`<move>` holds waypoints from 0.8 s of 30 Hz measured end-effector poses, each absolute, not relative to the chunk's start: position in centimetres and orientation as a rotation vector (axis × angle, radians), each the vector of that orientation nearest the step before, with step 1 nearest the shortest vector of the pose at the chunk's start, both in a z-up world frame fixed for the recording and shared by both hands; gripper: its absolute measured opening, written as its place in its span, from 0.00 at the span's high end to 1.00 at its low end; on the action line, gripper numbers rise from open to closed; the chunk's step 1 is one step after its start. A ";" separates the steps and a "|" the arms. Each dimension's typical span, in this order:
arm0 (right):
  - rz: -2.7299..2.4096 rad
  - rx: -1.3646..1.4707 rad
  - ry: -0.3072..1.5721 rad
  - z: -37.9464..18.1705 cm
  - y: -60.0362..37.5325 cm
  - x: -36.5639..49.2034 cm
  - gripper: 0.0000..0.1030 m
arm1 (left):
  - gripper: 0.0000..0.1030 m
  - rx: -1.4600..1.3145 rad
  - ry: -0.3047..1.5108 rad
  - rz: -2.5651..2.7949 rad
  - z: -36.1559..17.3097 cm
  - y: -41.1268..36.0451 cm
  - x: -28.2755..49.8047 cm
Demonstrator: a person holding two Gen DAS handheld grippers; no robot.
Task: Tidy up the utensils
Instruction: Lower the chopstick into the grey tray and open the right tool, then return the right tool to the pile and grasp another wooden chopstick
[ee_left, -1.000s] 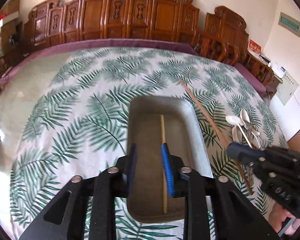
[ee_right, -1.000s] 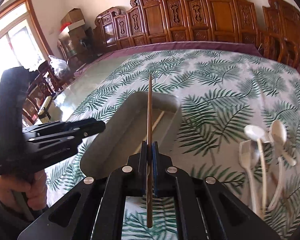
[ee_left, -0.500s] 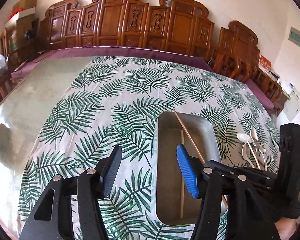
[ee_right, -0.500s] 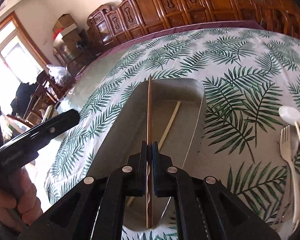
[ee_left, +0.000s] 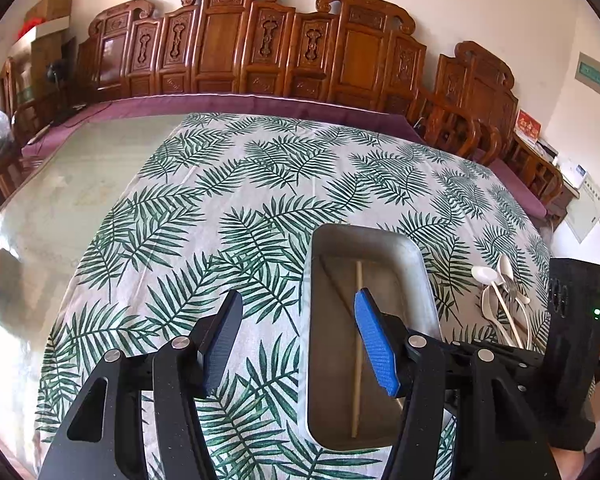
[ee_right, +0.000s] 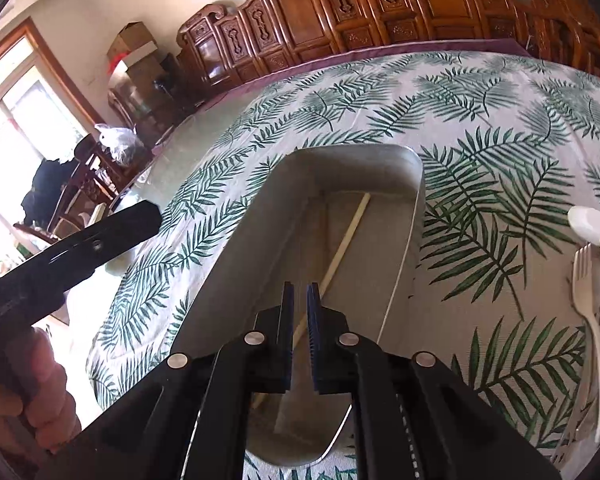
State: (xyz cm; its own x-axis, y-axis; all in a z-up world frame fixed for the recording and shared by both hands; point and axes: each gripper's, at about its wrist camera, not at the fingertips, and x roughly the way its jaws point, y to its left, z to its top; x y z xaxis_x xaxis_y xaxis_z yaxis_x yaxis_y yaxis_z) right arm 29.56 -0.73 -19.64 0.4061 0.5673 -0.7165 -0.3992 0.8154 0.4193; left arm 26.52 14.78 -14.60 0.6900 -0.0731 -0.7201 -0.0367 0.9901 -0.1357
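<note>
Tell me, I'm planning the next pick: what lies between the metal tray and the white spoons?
Only bare leaf-print tablecloth lies between the tray and the white spoons; the right wrist view shows it clearest.

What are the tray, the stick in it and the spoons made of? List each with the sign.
Tray: looks like brushed metal, dull grey with a thin bright rim.
Stick: pale wood or bamboo, matte and straight; likely a chopstick.
Spoons: white plastic by their thin, glossy look, though ceramic cannot be ruled out.
</note>
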 end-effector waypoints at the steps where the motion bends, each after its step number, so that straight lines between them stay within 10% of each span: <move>1: 0.616 0.188 0.970 -19.3 -0.9 29.4 0.91 | 0.45 -0.142 0.809 -0.023 -14.6 14.6 26.5; 24: 0.332 -0.083 0.801 -16.0 -22.2 26.5 0.85 | 0.35 -0.038 0.789 -0.200 -13.8 1.3 24.7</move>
